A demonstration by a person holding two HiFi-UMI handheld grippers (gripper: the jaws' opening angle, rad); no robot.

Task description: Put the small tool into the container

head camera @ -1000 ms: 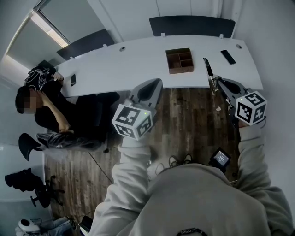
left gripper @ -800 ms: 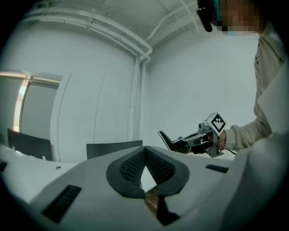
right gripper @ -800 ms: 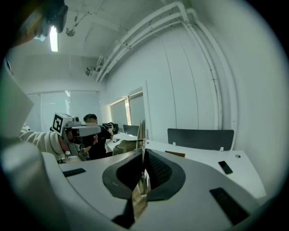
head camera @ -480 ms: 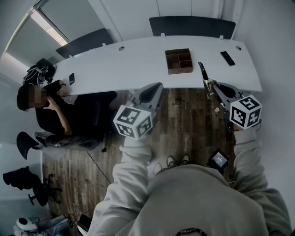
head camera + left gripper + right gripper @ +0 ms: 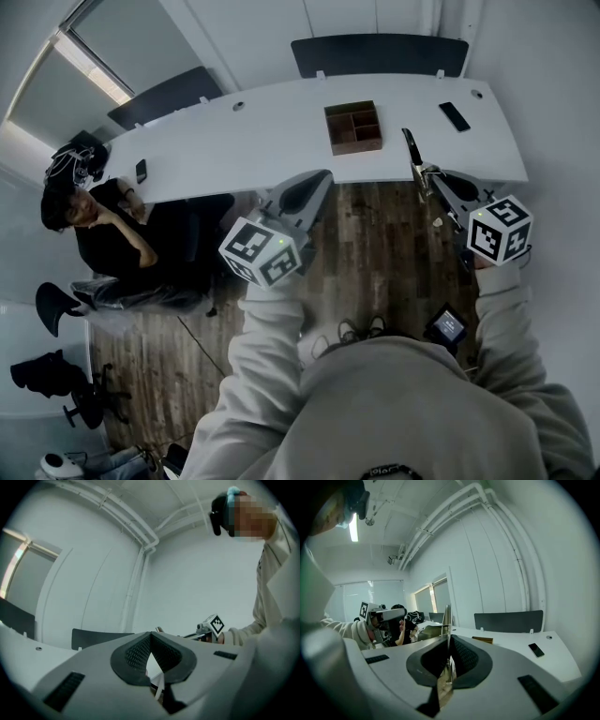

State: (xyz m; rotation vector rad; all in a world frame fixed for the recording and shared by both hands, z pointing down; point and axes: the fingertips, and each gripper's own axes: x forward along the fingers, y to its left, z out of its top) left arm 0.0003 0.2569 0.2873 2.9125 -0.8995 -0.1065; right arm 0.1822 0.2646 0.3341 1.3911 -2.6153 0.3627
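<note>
Below, the table (image 5: 234,141) ran wide and white, with the wooden container (image 5: 353,127) standing on it near the far edge. My left gripper (image 5: 322,177) hung just off the table's near edge, its jaws pressed together on nothing. My right gripper (image 5: 432,172) had its jaws pinched tight on the tool (image 5: 411,148), a thin strip rising straight from the pads. The tool was in the air over the table's near edge, right of the container and apart from it.
</note>
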